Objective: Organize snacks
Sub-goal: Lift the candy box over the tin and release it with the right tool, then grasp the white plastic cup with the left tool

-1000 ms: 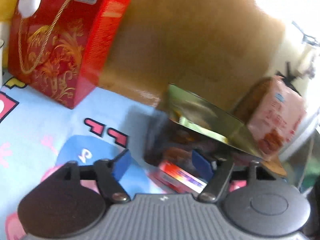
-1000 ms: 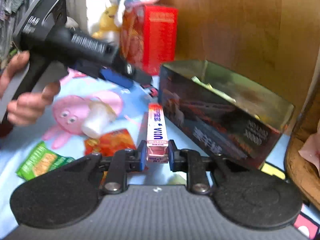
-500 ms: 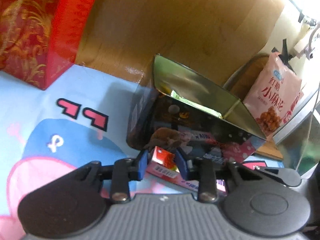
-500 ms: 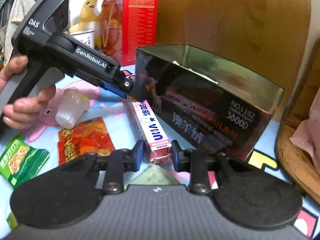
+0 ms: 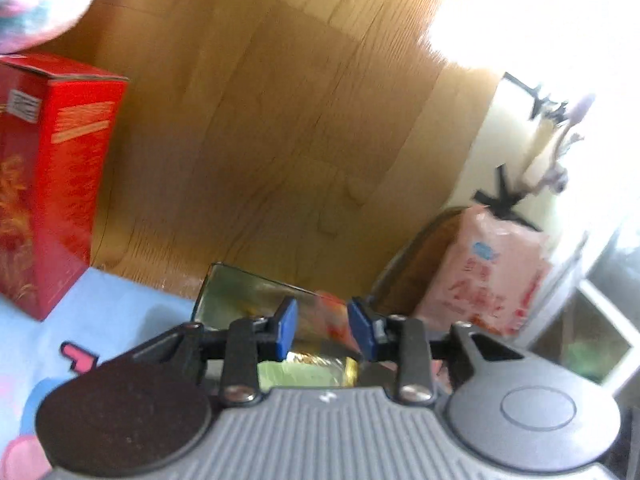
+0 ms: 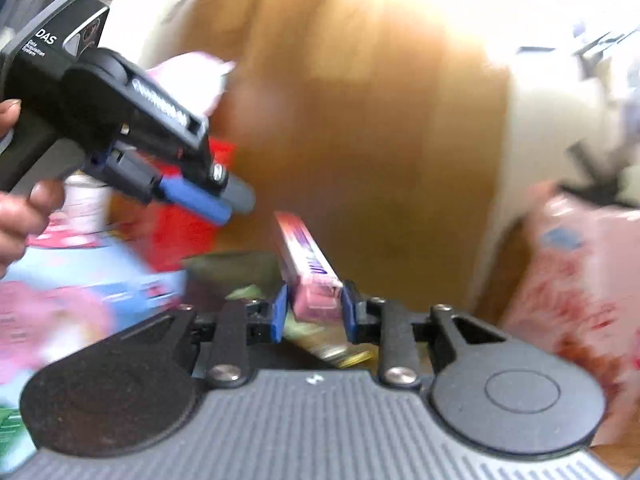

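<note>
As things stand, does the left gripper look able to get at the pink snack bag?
Probably yes, once it opens. The pink snack bag stands beyond the open box, right of where the left gripper points, and its front face is unobstructed in the left wrist view. The fingers are shut.

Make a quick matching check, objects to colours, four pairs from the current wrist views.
Objects:
1. gift box
2. open box, inside wall
3. snack bag
4. long snack box

Colours:
a. shiny gold
b. pink with blue lettering
c. red with gold pattern
d. pale pink with red print

Pairs: 1-c, 2-a, 3-d, 4-b
</note>
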Demonstrator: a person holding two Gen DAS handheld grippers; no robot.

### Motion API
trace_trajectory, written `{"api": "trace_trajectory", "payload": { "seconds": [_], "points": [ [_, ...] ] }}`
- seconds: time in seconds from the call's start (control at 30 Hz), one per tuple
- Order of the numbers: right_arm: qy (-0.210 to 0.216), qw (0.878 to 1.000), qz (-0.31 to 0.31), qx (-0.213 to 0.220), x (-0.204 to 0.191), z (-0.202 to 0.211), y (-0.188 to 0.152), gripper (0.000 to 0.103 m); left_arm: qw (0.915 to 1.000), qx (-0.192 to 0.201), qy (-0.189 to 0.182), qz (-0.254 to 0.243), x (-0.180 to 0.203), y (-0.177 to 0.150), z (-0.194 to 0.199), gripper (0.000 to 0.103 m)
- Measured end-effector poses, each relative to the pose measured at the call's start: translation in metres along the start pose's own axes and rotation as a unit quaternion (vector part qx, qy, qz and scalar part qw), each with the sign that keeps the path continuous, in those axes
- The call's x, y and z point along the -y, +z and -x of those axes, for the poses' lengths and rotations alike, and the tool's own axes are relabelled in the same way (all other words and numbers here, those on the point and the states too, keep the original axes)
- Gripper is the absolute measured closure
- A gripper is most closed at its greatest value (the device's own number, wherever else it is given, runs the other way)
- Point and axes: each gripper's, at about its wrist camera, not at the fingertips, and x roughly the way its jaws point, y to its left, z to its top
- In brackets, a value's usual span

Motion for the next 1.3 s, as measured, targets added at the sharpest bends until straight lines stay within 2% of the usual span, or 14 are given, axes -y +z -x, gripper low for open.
{"api": "trace_trajectory", "payload": {
  "seconds": [0.03,0.1,0.2,0.33,0.47,0.7,0.87,0.93,0.97,1.0,1.07,1.13,1.2,1.3],
  "points": [
    [-0.032,0.999,0.010,0.010,0.001,-0.003,-0.004,0.045,0.9999,0.000,0.014,-0.003,0.002,-0.002,-0.008,0.072],
    [-0.062,0.997,0.036,0.016,0.004,-0.008,-0.013,0.029,0.9994,-0.004,0.033,0.005,0.001,-0.007,-0.015,0.072],
    [-0.073,0.996,0.039,0.027,0.009,-0.010,-0.014,0.029,0.9994,-0.009,0.026,0.019,-0.007,-0.013,-0.006,0.071],
    [-0.067,0.997,-0.032,0.029,0.031,-0.011,-0.009,0.029,0.9984,0.008,0.055,0.011,-0.022,-0.019,0.033,0.056],
    [-0.059,0.993,-0.099,0.006,0.043,-0.009,-0.008,0.030,0.9953,0.006,0.090,0.037,-0.046,-0.032,0.070,0.054],
    [-0.025,0.996,-0.080,-0.034,0.029,-0.023,-0.019,0.029,0.9879,-0.010,0.125,0.092,-0.081,-0.063,0.110,0.054],
    [-0.052,0.994,-0.087,-0.042,0.034,-0.027,-0.022,0.023,0.9859,-0.010,0.119,0.117,-0.085,-0.077,0.125,0.054],
    [-0.011,0.992,-0.117,-0.052,0.042,-0.029,-0.022,0.023,0.9860,-0.017,0.119,0.115,-0.082,-0.079,0.124,0.054],
    [0.040,0.989,-0.132,-0.050,0.042,-0.028,-0.022,0.024,0.9864,-0.020,0.117,0.114,-0.080,-0.079,0.124,0.054],
    [0.086,0.987,-0.130,-0.037,0.036,-0.025,-0.019,0.028,0.9866,-0.022,0.115,0.113,-0.079,-0.079,0.124,0.054],
    [0.157,0.984,-0.085,-0.004,0.014,-0.012,-0.011,0.028,0.9870,-0.020,0.112,0.114,-0.075,-0.079,0.124,0.054],
    [0.172,0.984,-0.047,0.011,-0.004,-0.004,-0.008,0.027,0.9872,-0.017,0.109,0.115,-0.072,-0.081,0.128,0.054],
    [0.172,0.984,-0.035,0.003,-0.007,-0.004,-0.011,0.027,0.9878,-0.017,0.109,0.111,-0.071,-0.081,0.132,0.054],
    [0.126,0.989,-0.075,-0.007,0.010,-0.009,-0.012,0.027,0.9875,-0.020,0.111,0.110,-0.072,-0.083,0.136,0.054]
  ]
}}
